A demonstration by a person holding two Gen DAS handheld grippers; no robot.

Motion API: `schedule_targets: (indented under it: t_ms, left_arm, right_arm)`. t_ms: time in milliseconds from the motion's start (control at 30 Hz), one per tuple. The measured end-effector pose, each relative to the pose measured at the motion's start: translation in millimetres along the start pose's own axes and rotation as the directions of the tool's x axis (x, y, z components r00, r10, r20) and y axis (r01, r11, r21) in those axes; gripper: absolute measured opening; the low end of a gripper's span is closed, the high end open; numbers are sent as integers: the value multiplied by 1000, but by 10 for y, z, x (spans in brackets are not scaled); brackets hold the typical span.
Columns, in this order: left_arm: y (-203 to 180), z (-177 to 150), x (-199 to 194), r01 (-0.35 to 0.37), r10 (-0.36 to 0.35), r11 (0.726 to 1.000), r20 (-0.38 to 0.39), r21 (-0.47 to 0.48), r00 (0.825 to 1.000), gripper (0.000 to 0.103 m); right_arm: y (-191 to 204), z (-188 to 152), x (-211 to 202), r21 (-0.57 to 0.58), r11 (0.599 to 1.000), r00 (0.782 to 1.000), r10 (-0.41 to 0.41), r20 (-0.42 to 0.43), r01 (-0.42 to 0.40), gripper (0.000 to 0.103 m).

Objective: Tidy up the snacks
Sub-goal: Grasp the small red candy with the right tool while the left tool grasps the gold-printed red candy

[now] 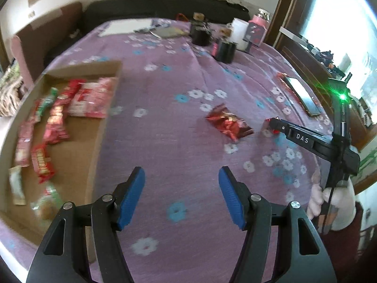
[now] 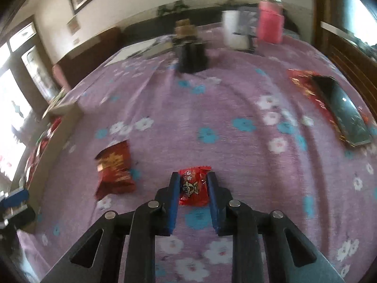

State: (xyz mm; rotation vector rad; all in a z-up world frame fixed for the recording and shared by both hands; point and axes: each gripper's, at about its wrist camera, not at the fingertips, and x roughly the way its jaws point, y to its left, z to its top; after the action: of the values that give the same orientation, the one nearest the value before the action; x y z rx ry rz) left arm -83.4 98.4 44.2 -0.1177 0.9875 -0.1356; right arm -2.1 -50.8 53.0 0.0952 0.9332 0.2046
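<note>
Currently two loose snack packets lie on the purple flowered cloth [image 2: 235, 99]: a small red candy packet [image 2: 193, 186] and a larger crumpled red packet [image 2: 114, 169]. The right gripper [image 2: 193, 176] has its two blue fingers pressed against the candy packet's sides, packet resting on the cloth, long axis pointing away from the camera, printed face up. The larger packet lies just to its left, long axis roughly parallel. The left gripper [image 1: 181, 179] hangs above bare cloth, fingers well apart, nothing between them. One cardboard tray [image 1: 77, 146] at the left holds a row of red and green packets [image 1: 56, 115]; blur prevents an exact count. One phone [image 2: 341, 110] lies on a red wrapper at far right. Jars at the far edge are indistinct.
</note>
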Motion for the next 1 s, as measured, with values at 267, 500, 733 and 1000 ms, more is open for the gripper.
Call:
schedule_targets:
  t_ms: [267, 500, 733, 1000]
  left_arm:
    - [-289, 325, 422, 70, -71, 997, -35, -40, 997, 64]
    - [-431, 502, 714, 2, -3, 1000, -25, -23, 1000, 68]
    - [-654, 551, 870, -33, 35, 998, -41, 46, 999, 69]
    - [-822, 509, 956, -77, 81, 987, -23, 138, 996, 72]
  right_arm:
    - [-313, 58, -24, 119, 993, 1000, 28, 4, -28, 24]
    - [-300, 32, -40, 115, 993, 1000, 27, 5, -27, 25]
    - [-291, 30, -37, 112, 993, 1000, 24, 3, -24, 25]
    - [-290, 31, -40, 112, 993, 1000, 24, 3, -24, 25]
